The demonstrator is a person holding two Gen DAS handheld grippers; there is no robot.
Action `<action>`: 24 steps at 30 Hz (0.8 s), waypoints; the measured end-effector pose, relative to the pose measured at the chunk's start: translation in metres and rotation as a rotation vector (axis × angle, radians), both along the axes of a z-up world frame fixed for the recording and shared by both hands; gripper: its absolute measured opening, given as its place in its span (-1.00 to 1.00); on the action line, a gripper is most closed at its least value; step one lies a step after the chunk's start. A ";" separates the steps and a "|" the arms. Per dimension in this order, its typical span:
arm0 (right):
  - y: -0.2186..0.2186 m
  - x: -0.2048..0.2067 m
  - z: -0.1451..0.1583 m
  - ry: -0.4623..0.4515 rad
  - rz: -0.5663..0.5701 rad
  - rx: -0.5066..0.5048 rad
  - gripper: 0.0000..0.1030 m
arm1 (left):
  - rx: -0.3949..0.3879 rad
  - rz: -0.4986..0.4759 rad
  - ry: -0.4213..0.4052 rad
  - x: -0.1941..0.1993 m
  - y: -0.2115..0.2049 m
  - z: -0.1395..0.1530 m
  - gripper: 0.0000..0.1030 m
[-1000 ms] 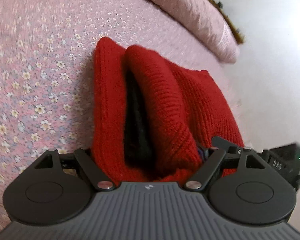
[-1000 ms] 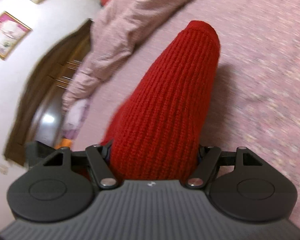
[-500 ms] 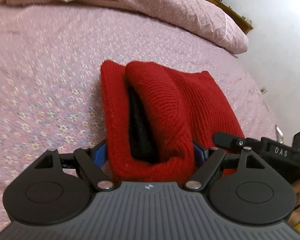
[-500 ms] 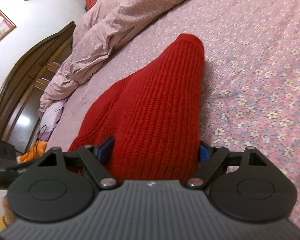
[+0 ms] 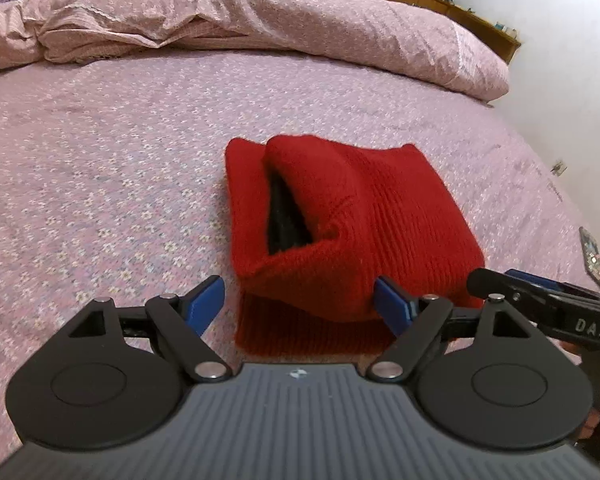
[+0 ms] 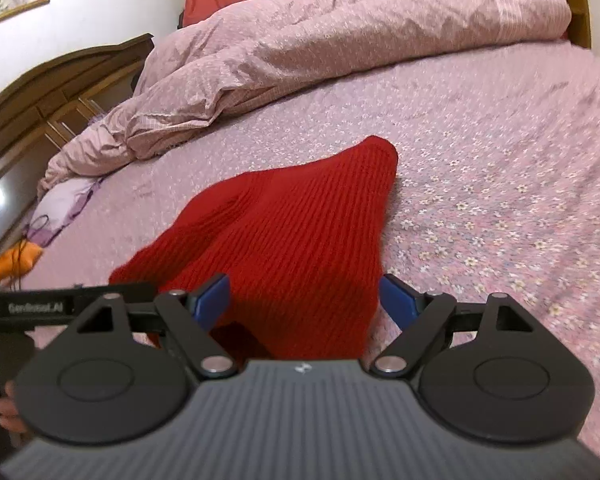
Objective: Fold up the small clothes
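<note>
While both grippers point(image 5: 299, 300) point(image 6: 303, 300) gape empty, the red knit garment point(image 5: 364, 216) lies folded, dark lining showing.

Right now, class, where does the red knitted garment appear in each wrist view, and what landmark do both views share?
Left wrist view: the red knitted garment lies centre, slightly right, its dark opening facing the camera, just beyond the open left tongs.
Right wrist view: the garment fills the centre, tapering away up and right, with the open right tongs either side of its near end.
Shared landmark: the rumpled pink duvet behind it.
</note>
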State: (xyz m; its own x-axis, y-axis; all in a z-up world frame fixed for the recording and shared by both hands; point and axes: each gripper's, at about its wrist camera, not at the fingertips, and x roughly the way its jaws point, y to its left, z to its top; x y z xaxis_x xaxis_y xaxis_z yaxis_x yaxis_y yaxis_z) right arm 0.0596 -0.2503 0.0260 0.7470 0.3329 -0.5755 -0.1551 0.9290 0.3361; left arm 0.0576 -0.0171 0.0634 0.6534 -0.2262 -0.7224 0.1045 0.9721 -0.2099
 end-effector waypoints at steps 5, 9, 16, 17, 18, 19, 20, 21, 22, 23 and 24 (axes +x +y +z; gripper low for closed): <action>0.006 -0.018 0.001 0.005 -0.001 -0.026 0.62 | 0.058 0.026 0.014 -0.014 -0.004 -0.006 0.71; 0.012 -0.030 0.000 0.005 -0.015 -0.059 0.62 | 0.088 0.043 0.038 -0.020 -0.006 -0.015 0.73; 0.024 -0.038 -0.010 0.026 -0.012 -0.125 0.60 | 0.129 0.040 0.085 -0.021 -0.012 -0.034 0.74; 0.025 -0.038 -0.012 0.032 -0.013 -0.137 0.60 | 0.135 0.042 0.091 -0.021 -0.013 -0.035 0.74; 0.027 -0.038 -0.014 0.037 -0.014 -0.144 0.60 | 0.138 0.043 0.095 -0.021 -0.014 -0.037 0.74; 0.028 -0.038 -0.016 0.042 -0.014 -0.151 0.60 | 0.139 0.044 0.097 -0.021 -0.014 -0.038 0.74; 0.029 -0.038 -0.018 0.047 -0.013 -0.159 0.60 | 0.138 0.047 0.098 -0.021 -0.014 -0.039 0.74; 0.031 -0.038 -0.020 0.053 -0.014 -0.166 0.60 | 0.137 0.051 0.099 -0.020 -0.014 -0.040 0.74; 0.032 -0.038 -0.022 0.059 -0.014 -0.172 0.60 | 0.137 0.055 0.098 -0.020 -0.013 -0.040 0.74; 0.032 -0.038 -0.024 0.065 -0.014 -0.177 0.60 | 0.137 0.057 0.097 -0.020 -0.013 -0.040 0.74; 0.034 -0.038 -0.025 0.068 -0.014 -0.181 0.60 | 0.140 0.059 0.097 -0.019 -0.013 -0.041 0.74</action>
State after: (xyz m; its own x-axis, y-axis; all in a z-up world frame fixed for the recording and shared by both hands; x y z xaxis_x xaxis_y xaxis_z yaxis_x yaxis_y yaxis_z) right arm 0.0216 -0.2165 0.0006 0.7082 0.2090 -0.6744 -0.1241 0.9771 0.1726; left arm 0.0381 -0.0304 0.0228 0.5884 -0.0827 -0.8043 0.0327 0.9964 -0.0785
